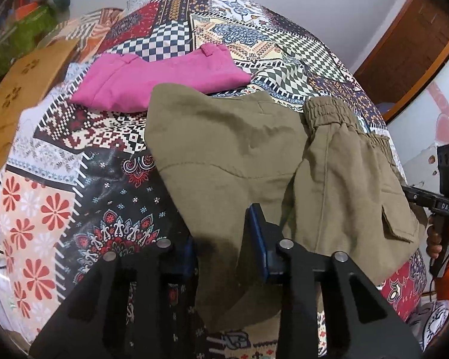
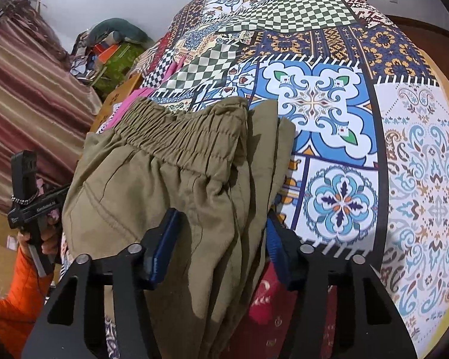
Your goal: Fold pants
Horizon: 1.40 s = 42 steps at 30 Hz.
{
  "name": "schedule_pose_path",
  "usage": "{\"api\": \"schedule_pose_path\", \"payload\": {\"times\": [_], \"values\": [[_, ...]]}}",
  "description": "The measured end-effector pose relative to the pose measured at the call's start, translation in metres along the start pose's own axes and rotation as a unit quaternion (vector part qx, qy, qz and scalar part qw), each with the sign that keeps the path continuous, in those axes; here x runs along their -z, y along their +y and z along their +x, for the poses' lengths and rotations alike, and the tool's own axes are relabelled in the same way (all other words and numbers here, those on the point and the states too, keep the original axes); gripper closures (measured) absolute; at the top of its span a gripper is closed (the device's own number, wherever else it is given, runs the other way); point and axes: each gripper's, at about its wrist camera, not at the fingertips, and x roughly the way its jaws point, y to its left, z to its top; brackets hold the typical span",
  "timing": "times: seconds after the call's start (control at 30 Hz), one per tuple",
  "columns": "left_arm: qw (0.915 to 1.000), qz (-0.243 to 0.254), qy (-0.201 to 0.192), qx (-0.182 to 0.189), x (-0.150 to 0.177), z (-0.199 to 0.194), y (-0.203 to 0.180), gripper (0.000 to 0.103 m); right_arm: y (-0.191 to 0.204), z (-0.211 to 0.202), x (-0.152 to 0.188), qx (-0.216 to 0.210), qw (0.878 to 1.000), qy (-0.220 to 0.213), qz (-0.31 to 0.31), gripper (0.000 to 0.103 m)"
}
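Olive-khaki pants [image 1: 239, 149] lie partly folded on a patchwork bedspread [image 1: 60, 197], elastic waistband [image 1: 326, 110] at the right. My left gripper [image 1: 224, 239] has its blue-padded jaws on either side of a bunched fold of the pants fabric. In the right wrist view my right gripper [image 2: 218, 239] holds the pants [image 2: 170, 185] near the waistband [image 2: 188, 131], layers of cloth between its jaws. The other gripper shows at each view's edge: the right gripper [image 1: 446, 197] and the left gripper [image 2: 30, 203], both hand-held.
Folded pink pants [image 1: 164, 77] lie on the bedspread behind the olive pair. A wooden cabinet [image 1: 24, 89] stands at the left, with a clothes pile [image 1: 39, 15] behind it. A striped curtain [image 2: 24, 95] hangs at the left. A wooden door [image 1: 413, 48] stands at the right.
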Motion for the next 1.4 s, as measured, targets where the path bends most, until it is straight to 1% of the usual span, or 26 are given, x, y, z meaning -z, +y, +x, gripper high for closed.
{"api": "schedule_pose_path", "payload": {"times": [0.17, 0.23, 0.3, 0.33, 0.47, 0.57, 0.63, 0.67, 0.7, 0.77, 0.8, 0.83, 0.87, 1.03, 1.13, 1.3, 1.4], "values": [[0.9998, 0.016, -0.004, -0.015, 0.000, -0.004, -0.009, 0.070, 0.001, 0.001, 0.000, 0.001, 1.000, 0.006, -0.003, 0.053], [0.9996, 0.023, -0.003, -0.015, -0.002, -0.003, -0.011, 0.070, 0.001, 0.002, -0.001, -0.001, 1.000, 0.010, -0.005, 0.053], [0.9996, 0.028, -0.003, -0.004, -0.007, -0.002, -0.012, 0.070, 0.001, 0.004, -0.002, -0.005, 1.000, 0.012, -0.005, 0.053], [0.9995, 0.029, -0.002, 0.009, -0.012, 0.000, -0.013, 0.070, 0.000, 0.005, -0.002, -0.007, 1.000, 0.012, -0.004, 0.053], [0.9991, 0.040, 0.005, 0.014, -0.027, 0.014, -0.019, 0.070, 0.002, 0.008, -0.006, -0.005, 1.000, 0.006, -0.005, 0.053], [0.9989, 0.024, 0.026, 0.030, -0.031, 0.030, -0.014, 0.070, 0.001, 0.010, -0.009, -0.005, 1.000, 0.001, -0.005, 0.053], [0.9987, 0.013, 0.029, 0.040, -0.030, 0.035, -0.011, 0.070, 0.000, 0.010, -0.010, -0.007, 1.000, -0.002, -0.006, 0.054], [0.9987, 0.008, 0.027, 0.043, -0.029, 0.035, -0.010, 0.070, -0.001, 0.010, -0.010, -0.009, 1.000, -0.005, -0.006, 0.057], [0.9988, 0.006, 0.025, 0.042, -0.028, 0.034, -0.009, 0.071, -0.002, 0.010, -0.011, -0.012, 1.000, -0.008, -0.004, 0.058], [0.9995, 0.010, 0.015, 0.024, -0.026, 0.030, -0.011, 0.091, -0.003, 0.010, -0.012, -0.015, 1.000, -0.013, -0.003, 0.065], [0.9997, 0.013, 0.012, 0.017, -0.027, 0.029, -0.012, 0.091, -0.003, 0.009, -0.013, -0.014, 1.000, -0.016, -0.002, 0.067], [0.9998, 0.019, 0.005, 0.011, -0.026, 0.025, -0.015, 0.095, -0.003, 0.008, -0.015, -0.013, 1.000, -0.020, -0.002, 0.073], [0.9997, 0.023, -0.001, 0.008, -0.026, 0.021, -0.017, 0.097, -0.003, 0.006, -0.015, -0.012, 1.000, -0.022, -0.002, 0.077], [0.9985, 0.048, -0.027, -0.008, -0.030, 0.005, -0.027, 0.099, 0.002, 0.000, -0.019, -0.004, 0.999, -0.035, -0.014, 0.086], [0.9973, 0.055, -0.046, -0.011, -0.033, -0.008, -0.032, 0.099, 0.009, -0.007, -0.022, 0.005, 0.998, -0.047, -0.030, 0.090], [0.9945, 0.072, -0.076, -0.005, -0.040, -0.031, -0.045, 0.100, 0.020, -0.019, -0.029, 0.011, 0.997, -0.066, -0.048, 0.092], [0.9918, 0.088, -0.092, -0.012, -0.041, -0.043, -0.054, 0.100, 0.026, -0.026, -0.032, 0.009, 0.996, -0.076, -0.054, 0.093]]}}
